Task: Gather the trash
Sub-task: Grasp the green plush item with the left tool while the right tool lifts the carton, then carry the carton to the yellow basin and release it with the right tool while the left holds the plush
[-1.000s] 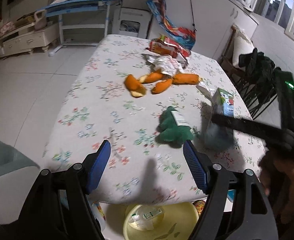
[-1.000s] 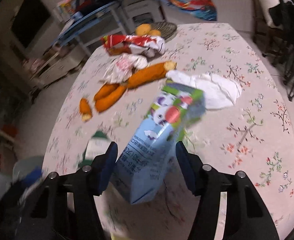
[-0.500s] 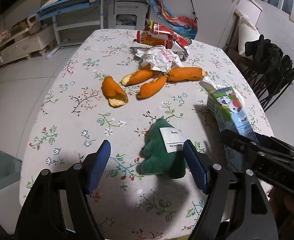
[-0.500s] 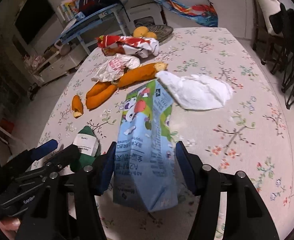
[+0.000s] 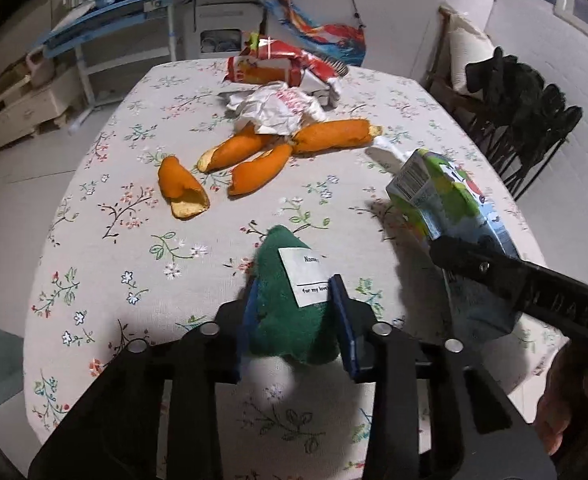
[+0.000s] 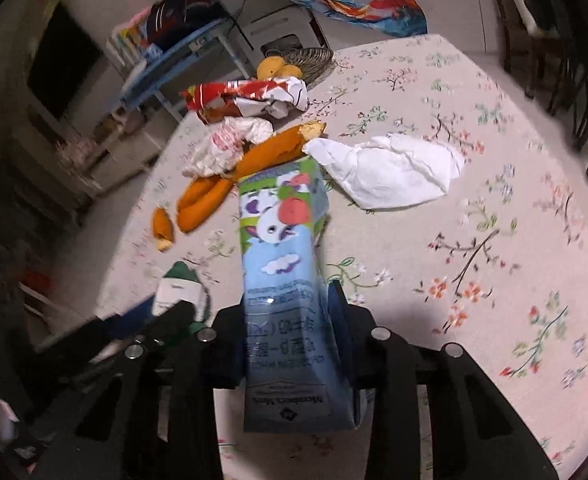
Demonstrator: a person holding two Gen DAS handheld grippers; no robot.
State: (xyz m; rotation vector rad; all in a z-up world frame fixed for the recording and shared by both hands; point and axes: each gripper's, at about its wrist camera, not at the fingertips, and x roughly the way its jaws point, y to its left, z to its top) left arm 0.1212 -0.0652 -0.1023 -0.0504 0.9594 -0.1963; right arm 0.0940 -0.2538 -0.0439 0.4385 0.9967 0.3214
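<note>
The left hand-held gripper (image 5: 296, 316) has just been closing and now pinches a green cloth (image 5: 289, 312) with a white label, near the front edge of the flowered surface (image 5: 93, 220). The right hand-held gripper (image 6: 289, 336) has also been narrowing and clamps a blue milk carton (image 6: 283, 248), seemingly tilted off the surface. Beyond lie orange peels (image 5: 253, 160), a white tissue (image 6: 390, 168) and crumpled wrappers (image 5: 277, 68).

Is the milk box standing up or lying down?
Tipped, neither: the milk carton leans away, clamped low in the right gripper, whose jaws just closed on it. Full or empty: cannot tell.
</note>
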